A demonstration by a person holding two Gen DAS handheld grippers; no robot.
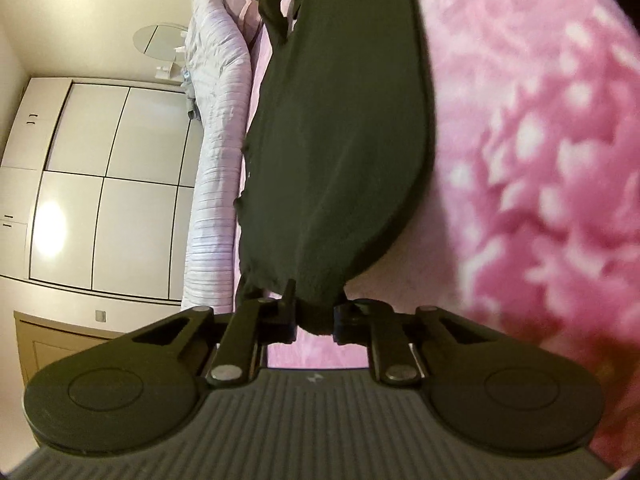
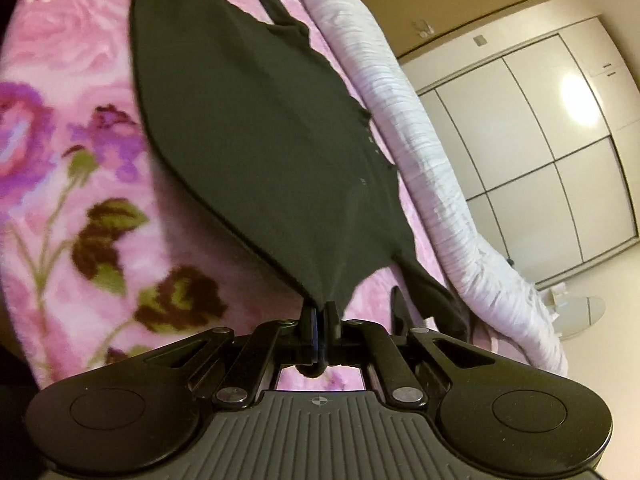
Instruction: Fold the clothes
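Note:
A dark green garment (image 1: 336, 140) is stretched taut between my two grippers above a pink floral blanket (image 1: 520, 120). My left gripper (image 1: 316, 320) is shut on one bunched end of it. In the right wrist view the same garment (image 2: 256, 136) runs away from my right gripper (image 2: 320, 316), which is shut on its other end; a loose flap (image 2: 432, 296) hangs beside the fingers. The garment's far part with its straps (image 1: 276, 4) lies toward the rolled quilt.
A rolled pale striped quilt (image 1: 220, 160) lies along the bed's edge, also in the right wrist view (image 2: 432, 160). Beyond it stand a white wardrobe (image 1: 108, 184), a brown door (image 2: 452, 0) and a round white fan base (image 2: 580, 312) on the floor.

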